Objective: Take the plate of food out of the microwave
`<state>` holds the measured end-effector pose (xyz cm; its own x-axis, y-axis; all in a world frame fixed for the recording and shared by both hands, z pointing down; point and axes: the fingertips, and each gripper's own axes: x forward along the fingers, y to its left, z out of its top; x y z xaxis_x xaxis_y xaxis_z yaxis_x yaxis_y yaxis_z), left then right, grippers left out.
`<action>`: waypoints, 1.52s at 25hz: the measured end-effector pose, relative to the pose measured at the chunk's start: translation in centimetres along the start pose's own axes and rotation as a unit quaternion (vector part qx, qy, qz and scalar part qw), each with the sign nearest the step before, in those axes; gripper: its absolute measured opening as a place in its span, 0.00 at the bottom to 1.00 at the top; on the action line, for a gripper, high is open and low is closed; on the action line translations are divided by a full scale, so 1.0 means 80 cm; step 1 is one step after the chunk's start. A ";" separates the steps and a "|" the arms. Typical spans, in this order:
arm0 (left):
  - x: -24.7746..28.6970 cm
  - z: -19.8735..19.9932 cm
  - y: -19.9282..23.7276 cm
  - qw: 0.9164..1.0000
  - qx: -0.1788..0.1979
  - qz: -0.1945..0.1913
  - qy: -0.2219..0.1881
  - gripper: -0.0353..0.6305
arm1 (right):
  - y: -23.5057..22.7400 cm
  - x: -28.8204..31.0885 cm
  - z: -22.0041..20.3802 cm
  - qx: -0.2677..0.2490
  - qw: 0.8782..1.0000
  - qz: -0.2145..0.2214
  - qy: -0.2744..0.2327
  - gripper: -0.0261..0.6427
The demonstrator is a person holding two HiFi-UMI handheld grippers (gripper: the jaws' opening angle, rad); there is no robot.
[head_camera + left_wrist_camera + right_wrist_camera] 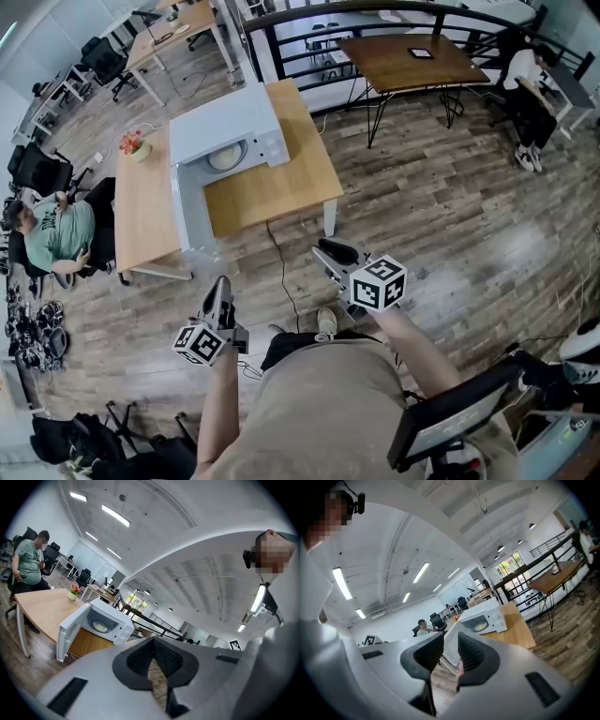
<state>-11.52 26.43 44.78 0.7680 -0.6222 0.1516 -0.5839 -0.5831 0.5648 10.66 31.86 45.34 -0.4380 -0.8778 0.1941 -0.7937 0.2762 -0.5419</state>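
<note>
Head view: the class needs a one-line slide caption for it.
Left gripper shut, right gripper slightly open, both empty, short of the open white microwave holding the plate of food.

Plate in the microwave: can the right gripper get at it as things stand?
Probably not from here. The microwave door hangs open and nothing blocks the plate, but the right gripper, jaws slightly apart and empty, is well back from the table, over the floor. A step closer seems needed.
</note>
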 end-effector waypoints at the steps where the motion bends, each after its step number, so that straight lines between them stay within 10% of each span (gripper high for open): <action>1: -0.002 0.000 -0.001 1.000 0.001 0.001 -0.002 0.06 | -0.001 0.000 -0.001 0.002 1.000 0.001 0.001 0.15; 15: -0.029 0.000 0.054 0.997 -0.033 0.061 -0.013 0.06 | -0.005 0.073 -0.023 0.051 0.998 0.030 0.038 0.15; 38: 0.129 0.130 0.205 0.998 -0.056 -0.031 -0.001 0.06 | -0.023 0.324 0.040 0.068 0.996 -0.012 0.064 0.15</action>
<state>-15.90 5.02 47.18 0.8009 -0.5884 0.1114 -0.5019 -0.5581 0.6608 2.10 7.33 48.74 -0.4772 -0.8239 0.3057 -0.7438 0.1935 -0.6397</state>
